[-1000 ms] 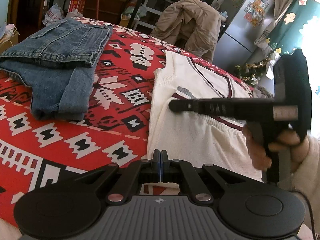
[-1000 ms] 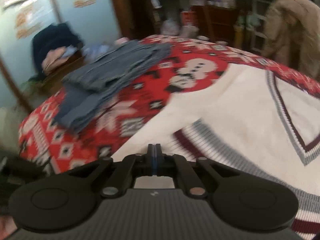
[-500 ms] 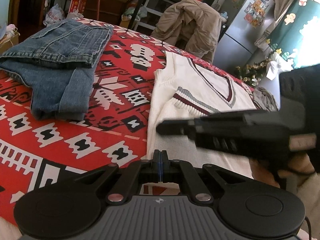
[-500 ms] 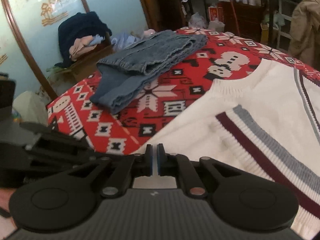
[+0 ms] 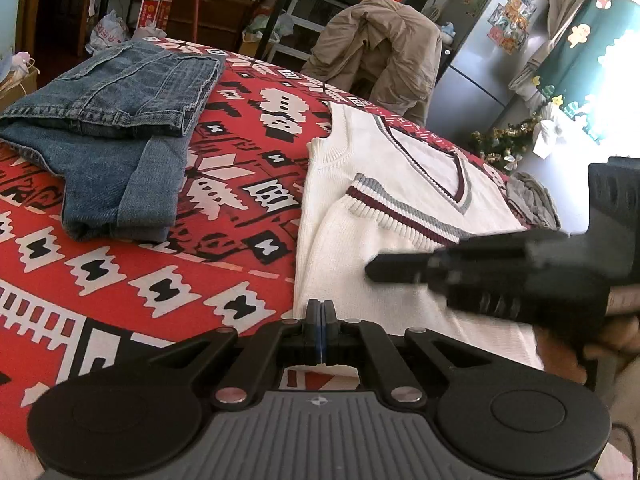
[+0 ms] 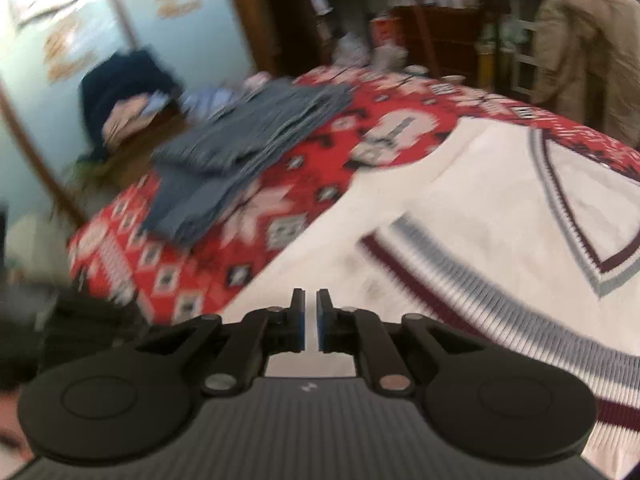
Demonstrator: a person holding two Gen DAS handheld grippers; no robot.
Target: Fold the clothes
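Right claw [image 6: 311, 312] now opening, empty.

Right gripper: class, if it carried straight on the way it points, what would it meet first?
Most likely the white sweater, lying just beyond the right gripper; its jaws are opening, nothing between them.

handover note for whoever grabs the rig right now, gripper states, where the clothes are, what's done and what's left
Left gripper: jaws shut, nothing visibly held, at the near edge of the white sweater vest.
Right gripper: jaws opening, nothing between them, over the vest's folded-up hem.
Vest lies on the red patterned cloth, bottom part folded up over the chest.
Jeans lie folded to the left, done.
Left: likely finish folding the vest smaller.
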